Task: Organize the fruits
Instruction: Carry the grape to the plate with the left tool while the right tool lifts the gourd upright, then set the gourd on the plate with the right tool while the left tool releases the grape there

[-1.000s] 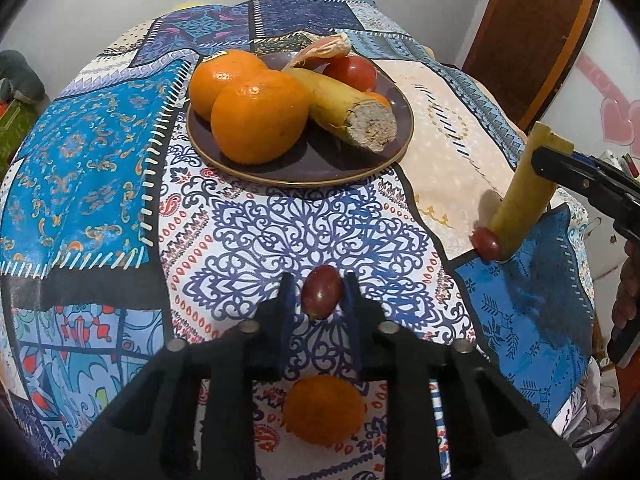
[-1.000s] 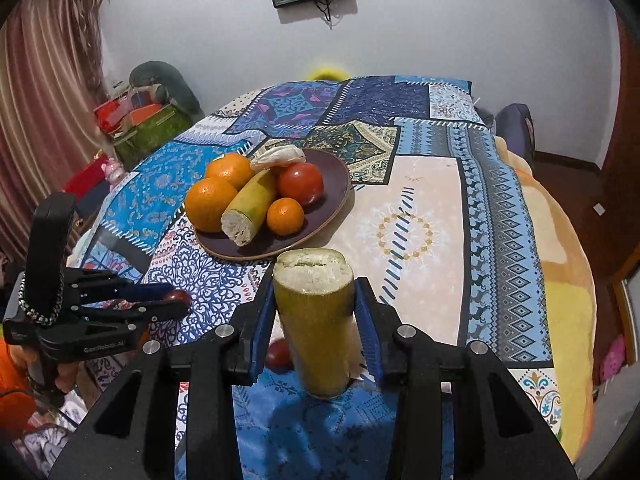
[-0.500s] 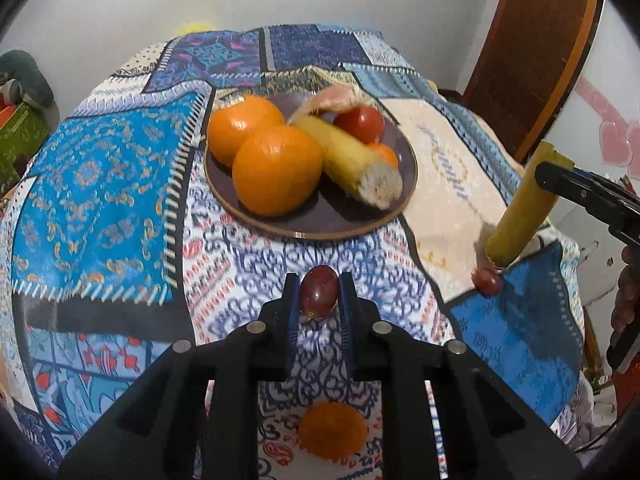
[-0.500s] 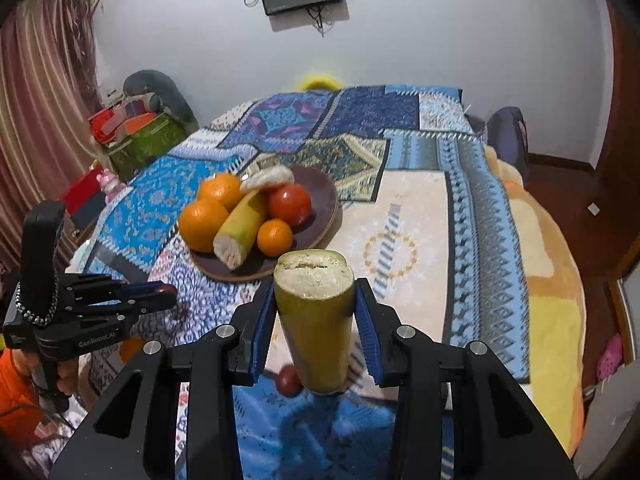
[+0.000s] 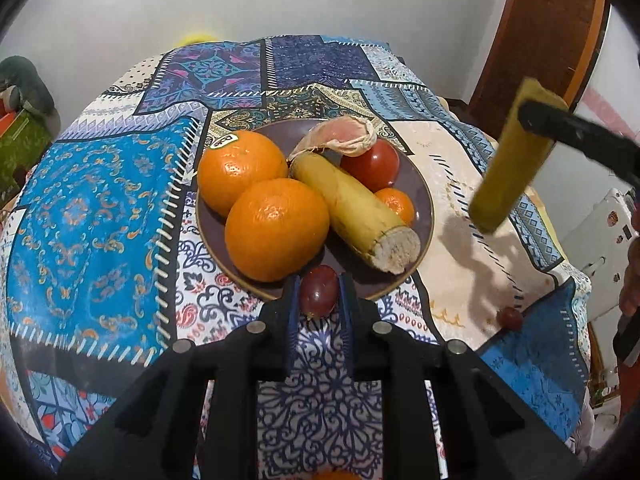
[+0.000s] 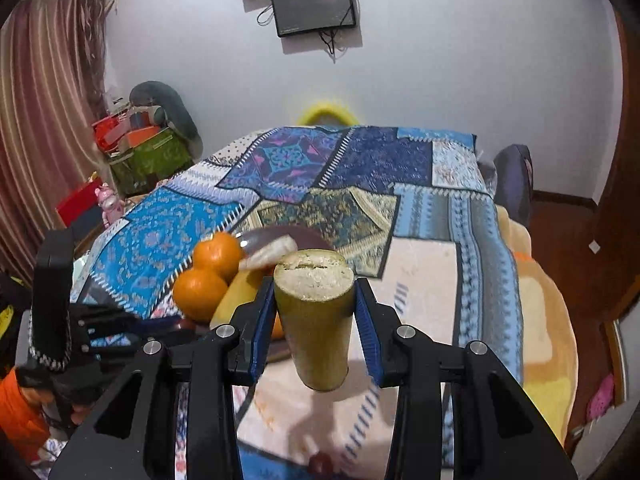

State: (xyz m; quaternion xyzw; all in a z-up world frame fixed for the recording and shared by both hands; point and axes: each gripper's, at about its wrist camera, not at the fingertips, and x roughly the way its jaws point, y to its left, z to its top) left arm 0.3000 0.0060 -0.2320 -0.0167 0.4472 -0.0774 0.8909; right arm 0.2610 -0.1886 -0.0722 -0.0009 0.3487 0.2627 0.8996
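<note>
Patchwork cloth (image 5: 100,216) in blues and creams covers the table, with a pale wall and a wall-mounted screen (image 6: 312,6) behind it. On the cloth sits a dark plate (image 5: 425,188) carrying two big oranges (image 5: 276,230), a cut yellow-green stalk (image 5: 352,216), a tomato (image 5: 374,164), a small orange (image 5: 396,204) and a pale peeled piece (image 5: 340,140). The left gripper (image 5: 319,296) is clamped on a dark red grape (image 5: 319,291), held just at the plate's near rim. The right gripper (image 6: 316,312) grips a second cut stalk (image 6: 316,320) upright between its blue pads, lifted clear of the cloth and to the right of the plate; its shadow falls on the cream patch below. Another grape (image 5: 510,317) lies on the cloth near the right edge, apart from the plate.
</note>
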